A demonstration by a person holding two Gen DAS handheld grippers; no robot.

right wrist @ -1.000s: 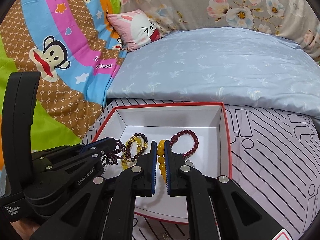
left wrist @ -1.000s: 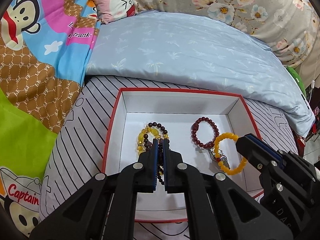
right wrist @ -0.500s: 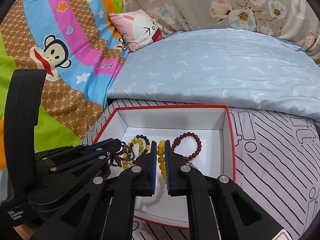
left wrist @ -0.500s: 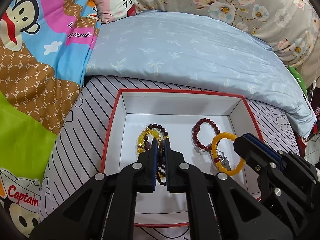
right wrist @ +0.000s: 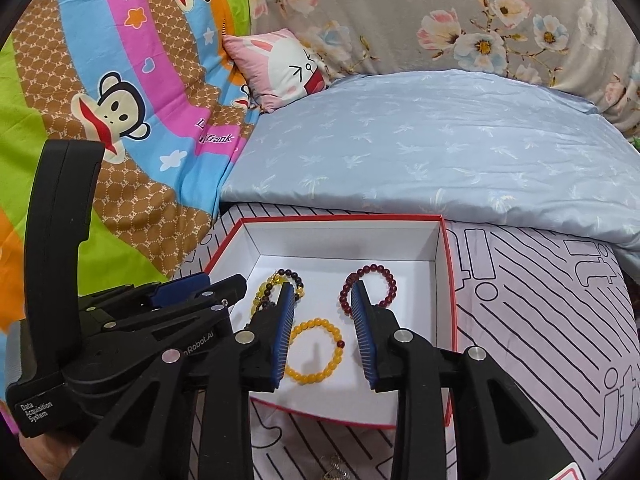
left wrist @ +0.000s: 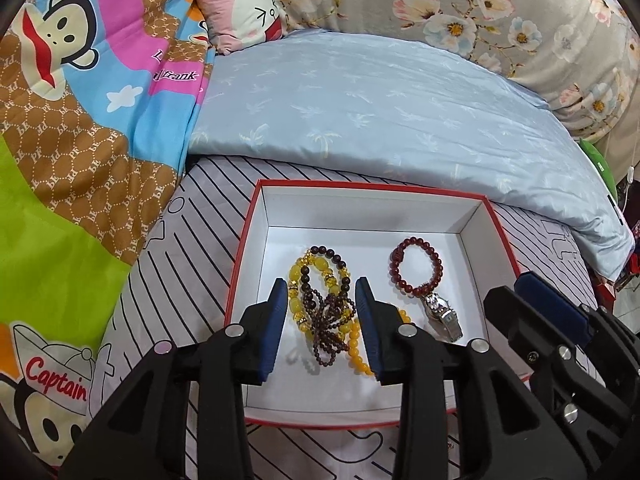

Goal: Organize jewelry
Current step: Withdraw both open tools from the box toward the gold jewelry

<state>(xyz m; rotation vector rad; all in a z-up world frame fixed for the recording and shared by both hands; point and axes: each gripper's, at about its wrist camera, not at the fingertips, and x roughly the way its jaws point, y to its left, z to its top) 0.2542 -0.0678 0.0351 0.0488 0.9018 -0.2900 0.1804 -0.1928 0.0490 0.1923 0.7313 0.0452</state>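
Now we see both tongs opening, the left gripper (left wrist: 320, 312) around the dark bead strand (left wrist: 326, 320), the right gripper (right wrist: 322, 322) around the yellow bracelet (right wrist: 316, 352), neither pinched, at six o'clock in the red-edged box (right wrist: 340, 218)

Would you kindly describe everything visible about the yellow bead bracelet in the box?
The yellow bead bracelet is a closed ring of round, glossy amber-yellow beads with one dark red bead. It lies flat on the white floor of the red-edged box, between the right gripper's opening jaws; the pads do not press it. It sits apart from the dark red bracelet.

"Captain" and "Paul Frank" stand on the cartoon blanket (left wrist: 80, 184); "Data Acquisition System" on the left gripper (right wrist: 192, 288).
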